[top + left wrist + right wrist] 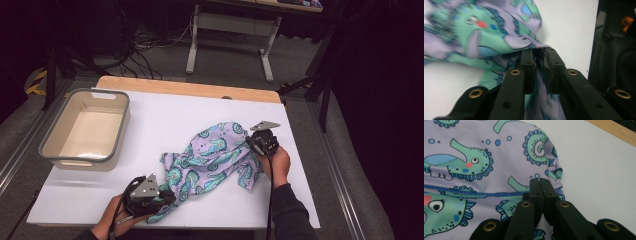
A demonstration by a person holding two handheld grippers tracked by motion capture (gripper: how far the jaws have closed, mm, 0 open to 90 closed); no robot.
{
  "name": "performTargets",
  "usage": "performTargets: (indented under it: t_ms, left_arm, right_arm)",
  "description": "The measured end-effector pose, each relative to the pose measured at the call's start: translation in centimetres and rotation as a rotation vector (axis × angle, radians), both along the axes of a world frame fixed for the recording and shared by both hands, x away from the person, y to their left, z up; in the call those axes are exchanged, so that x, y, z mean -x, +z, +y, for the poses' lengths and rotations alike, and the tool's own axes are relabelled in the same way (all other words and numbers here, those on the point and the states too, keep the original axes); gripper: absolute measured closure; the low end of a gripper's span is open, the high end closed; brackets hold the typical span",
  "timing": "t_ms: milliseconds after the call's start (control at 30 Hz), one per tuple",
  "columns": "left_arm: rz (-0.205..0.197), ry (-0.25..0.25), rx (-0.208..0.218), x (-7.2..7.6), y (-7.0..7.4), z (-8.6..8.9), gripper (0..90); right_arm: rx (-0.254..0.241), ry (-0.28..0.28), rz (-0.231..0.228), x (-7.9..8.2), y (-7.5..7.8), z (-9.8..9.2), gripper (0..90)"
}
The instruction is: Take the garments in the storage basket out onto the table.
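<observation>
**Two hand-held grippers on a seahorse cloth**

A lilac cloth [212, 160] printed with green seahorses lies crumpled on the white counter [160, 120], right of centre and towards the near edge. It runs slantwise from the near left up to the far right.

The left hand-held gripper [167, 197] sits at the cloth's near-left corner, close to the counter's front edge. In the left gripper view [539, 53] a fold of cloth hangs between its jaws, which stand a little apart with a narrow gap between them; whether the pads press the fabric cannot be told, since the picture is blurred there.

The right hand-held gripper [254, 142] is at the far-right end of the cloth. In the right gripper view [540, 181] its jaws are pressed together, tips meeting, pinching the cloth's edge just beside a blue stitched seam [474, 193].

A grey-rimmed beige tub [65, 150] stands on the left side of the counter, well apart from the cloth. A strip of bare wood [190, 89] shows along the counter's far edge.
</observation>
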State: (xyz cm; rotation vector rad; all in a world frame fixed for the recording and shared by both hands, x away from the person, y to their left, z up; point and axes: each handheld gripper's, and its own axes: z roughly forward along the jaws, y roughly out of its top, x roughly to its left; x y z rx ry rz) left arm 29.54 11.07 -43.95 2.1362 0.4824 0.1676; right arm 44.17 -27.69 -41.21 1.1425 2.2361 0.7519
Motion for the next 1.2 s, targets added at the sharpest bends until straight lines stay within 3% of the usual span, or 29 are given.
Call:
performTargets:
  t_ms: [33,100,133,167,200,233,267,300,333,400,467,500,600,667,733,800,867,933,967,1000,1067,1100,1133,1200]
  left_arm:
    - [-0.022,0.036,0.03,-0.5,0.6,0.9,72.8]
    - [-0.04,0.061,0.039,-0.7,0.9,1.2,71.6]
    - [-0.063,0.088,0.028,-1.0,1.1,1.5,65.7]
    - [-0.068,0.104,0.019,-1.4,1.1,1.6,65.7]
    - [-0.07,0.135,0.015,-2.3,1.1,1.8,59.3]
    - [-0.07,0.135,0.015,-2.3,1.1,1.8,56.7]
    - [-0.078,0.169,-0.017,-3.4,1.0,1.7,52.3]
    - [-0.087,0.176,-0.029,-3.9,1.0,1.6,50.8]
    - [-0.087,0.176,-0.029,-3.9,1.0,1.6,49.4]
    - [-0.113,0.196,-0.048,-5.0,1.0,1.4,47.9]
    - [-0.099,0.22,-0.036,-6.5,1.0,1.4,45.3]
    - [-0.083,0.232,-0.019,-7.2,0.9,1.4,44.7]
    - [-0.069,0.238,-0.067,-8.9,0.3,0.6,43.5]
    - [-0.037,0.234,-0.067,-10.0,-0.2,0.1,42.7]
    - [-0.016,0.271,-0.082,-10.8,-0.7,-0.2,42.7]
    - [0.019,0.268,-0.083,-11.4,-1.2,-0.3,43.7]
    - [0.047,0.268,-0.125,-11.8,-1.9,-0.6,46.5]
    - [0.088,0.248,-0.095,-12.1,-2.3,-0.6,51.7]
    - [0.108,0.239,-0.086,-12.1,-2.3,-0.5,58.8]
    - [0.117,0.231,-0.079,-12.1,-2.3,-0.4,62.1]
    - [0.123,0.233,-0.078,-12.0,-2.3,-0.4,70.2]
    - [0.109,0.229,-0.09,-11.7,-2.1,-0.3,74.9]
    - [0.109,0.229,-0.09,-11.7,-2.1,-0.3,77.3]
    - [0.094,0.23,-0.105,-11.4,-1.9,-0.3,78.9]
  right_arm:
    - [0.011,-0.01,0.001,0.2,-0.3,-0.2,89.1]
    - [0.014,-0.012,0.007,0.3,-0.4,-0.3,89.2]
    - [0.016,-0.016,0.017,0.5,-0.7,-0.6,89.1]
    - [0.016,-0.016,0.017,0.5,-0.7,-0.6,89.1]
    - [0.025,-0.005,0.038,0.6,-1.0,-0.7,88.9]
    - [0.025,-0.005,0.038,0.6,-1.0,-0.7,88.9]
    - [0.005,0.0,0.055,0.6,-1.1,-0.9,83.2]
    - [-0.005,0.0,0.06,0.6,-1.1,-0.8,77.8]
    - [-0.005,0.0,0.06,0.6,-1.1,-0.8,77.8]
    - [0.002,0.001,0.053,0.5,-1.1,-0.6,66.3]
    - [0.011,-0.006,0.044,0.4,-1.1,-0.2,51.0]
    - [0.014,-0.01,0.036,0.2,-1.1,0.0,49.5]
    - [0.043,-0.009,0.048,-0.7,-0.9,0.4,42.5]
    - [0.056,-0.009,0.077,-1.6,-0.9,0.6,40.0]
    - [0.058,-0.026,0.118,-2.7,-1.2,0.7,36.1]
    - [0.047,-0.032,0.145,-3.4,-1.5,0.7,35.9]
    - [0.035,-0.038,0.176,-4.1,-1.8,0.7,35.1]
    - [0.007,-0.039,0.185,-4.5,-1.9,0.8,39.3]
    - [-0.001,-0.03,0.187,-4.6,-1.8,1.0,49.3]
    - [0.0,-0.028,0.187,-4.6,-1.8,1.1,51.2]
    - [0.01,-0.023,0.188,-4.7,-1.8,1.2,55.5]
    - [0.014,-0.008,0.188,-4.6,-1.7,1.3,64.8]
    - [0.014,-0.008,0.188,-4.6,-1.7,1.3,64.8]
    - [0.023,-0.002,0.178,-4.5,-1.5,1.5,73.8]
